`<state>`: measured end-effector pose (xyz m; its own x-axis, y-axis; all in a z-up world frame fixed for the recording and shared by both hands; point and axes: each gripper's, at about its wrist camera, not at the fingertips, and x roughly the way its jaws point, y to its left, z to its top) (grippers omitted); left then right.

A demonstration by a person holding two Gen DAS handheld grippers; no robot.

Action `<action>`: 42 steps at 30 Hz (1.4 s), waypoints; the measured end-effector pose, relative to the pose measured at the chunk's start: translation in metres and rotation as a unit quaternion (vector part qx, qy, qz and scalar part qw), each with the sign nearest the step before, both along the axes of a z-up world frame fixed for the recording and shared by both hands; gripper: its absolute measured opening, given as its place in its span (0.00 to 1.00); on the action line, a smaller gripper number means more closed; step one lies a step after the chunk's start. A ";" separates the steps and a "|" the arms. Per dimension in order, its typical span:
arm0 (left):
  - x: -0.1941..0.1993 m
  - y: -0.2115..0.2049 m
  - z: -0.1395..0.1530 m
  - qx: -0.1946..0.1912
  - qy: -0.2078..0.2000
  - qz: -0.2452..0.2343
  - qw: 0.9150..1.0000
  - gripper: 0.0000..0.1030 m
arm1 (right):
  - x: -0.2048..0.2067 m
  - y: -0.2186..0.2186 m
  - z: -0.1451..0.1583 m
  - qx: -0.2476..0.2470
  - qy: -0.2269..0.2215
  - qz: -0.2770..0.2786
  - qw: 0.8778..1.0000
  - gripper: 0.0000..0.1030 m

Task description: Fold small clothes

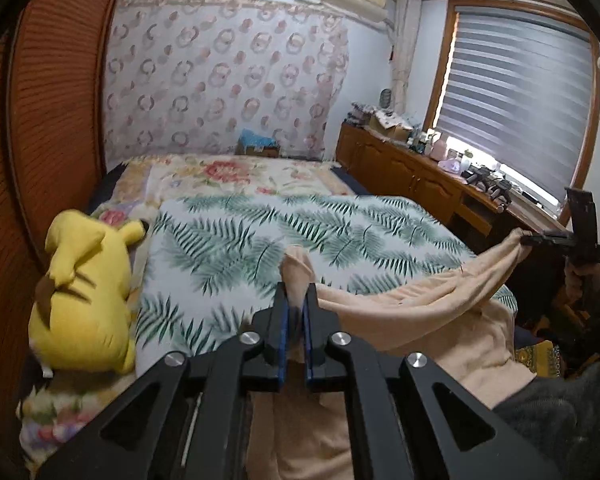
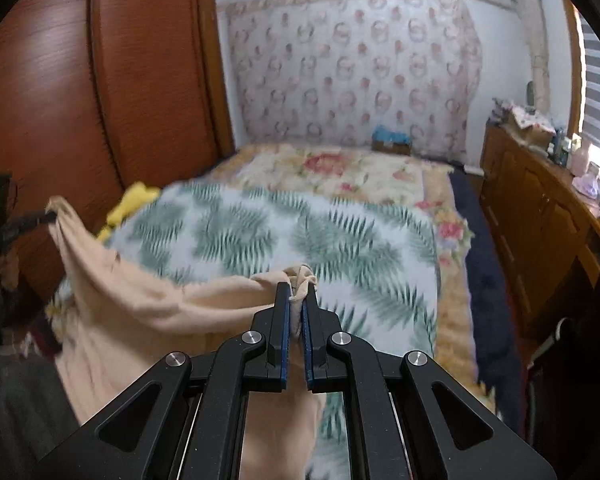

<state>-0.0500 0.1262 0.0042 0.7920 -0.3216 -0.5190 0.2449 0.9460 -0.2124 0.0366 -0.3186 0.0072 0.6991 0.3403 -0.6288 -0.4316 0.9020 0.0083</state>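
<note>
A small peach-coloured garment (image 1: 412, 300) hangs stretched between my two grippers above the near end of the bed. My left gripper (image 1: 296, 292) is shut on one corner of it, the cloth bunched between the blue pads. My right gripper (image 2: 297, 292) is shut on the other corner of the garment (image 2: 140, 304). In the left wrist view the right gripper (image 1: 540, 238) shows at the far right, pinching the cloth. In the right wrist view the left gripper (image 2: 40, 216) shows at the far left. The garment sags between them and hangs down toward me.
The bed carries a white blanket with green fern leaves (image 1: 260, 236) and a floral quilt (image 1: 240, 172) behind. A yellow plush toy (image 1: 84, 292) lies at the bed's left edge by a wooden wardrobe (image 1: 52, 120). A cluttered wooden cabinet (image 1: 412, 168) stands right, under the window.
</note>
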 end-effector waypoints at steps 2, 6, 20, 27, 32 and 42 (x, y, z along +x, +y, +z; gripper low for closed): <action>-0.005 0.003 -0.004 0.000 0.009 -0.001 1.000 0.15 | -0.006 0.000 -0.015 -0.002 0.037 0.009 0.999 0.03; -0.004 0.008 -0.002 0.015 0.014 0.008 1.000 0.33 | -0.008 0.000 -0.038 -0.017 0.069 0.012 0.997 0.08; 0.071 -0.002 -0.069 0.044 0.109 0.005 0.993 0.37 | 0.050 0.012 -0.067 -0.044 0.061 -0.010 0.997 0.57; 0.097 0.004 -0.108 0.019 0.175 0.008 0.984 0.38 | 0.076 0.016 -0.116 -0.041 0.121 -0.011 0.992 0.57; 0.099 0.001 -0.114 0.020 0.179 0.010 0.984 0.38 | 0.079 0.011 -0.131 -0.038 0.139 -0.022 0.989 0.58; 0.102 -0.017 -0.113 -0.006 0.168 -0.038 0.985 0.04 | 0.077 0.018 -0.137 -0.003 0.143 0.006 0.990 0.14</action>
<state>0.0524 0.1093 -0.1084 0.5496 -0.3805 -0.7438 0.2282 0.9248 -0.3045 0.1137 -0.3008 -0.1301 0.4877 0.3439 -0.8024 -0.4236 0.8969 0.1269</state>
